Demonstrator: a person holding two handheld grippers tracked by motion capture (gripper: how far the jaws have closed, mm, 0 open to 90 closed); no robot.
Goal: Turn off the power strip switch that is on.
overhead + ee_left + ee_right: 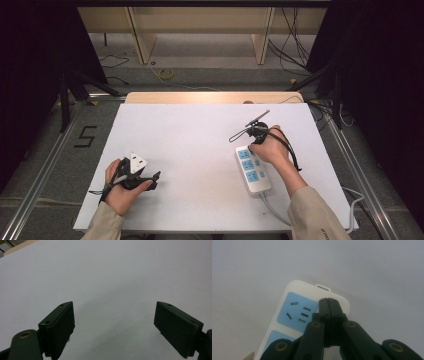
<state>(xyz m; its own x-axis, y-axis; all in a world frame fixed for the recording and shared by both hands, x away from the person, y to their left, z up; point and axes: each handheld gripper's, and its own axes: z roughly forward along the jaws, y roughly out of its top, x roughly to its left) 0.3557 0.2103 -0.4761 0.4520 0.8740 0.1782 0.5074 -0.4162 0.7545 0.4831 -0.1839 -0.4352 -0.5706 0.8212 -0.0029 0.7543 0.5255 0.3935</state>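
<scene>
Two grippers, one power strip on one white table (190,145). Near left, left gripper (150,179) lies low in the left hand (122,192), jaws wide apart, nothing between them. Farther right, right hand (272,147) tilts right gripper (331,305) down, jaws pressed together, empty, tips over the power strip (253,171), contact unclear.
</scene>
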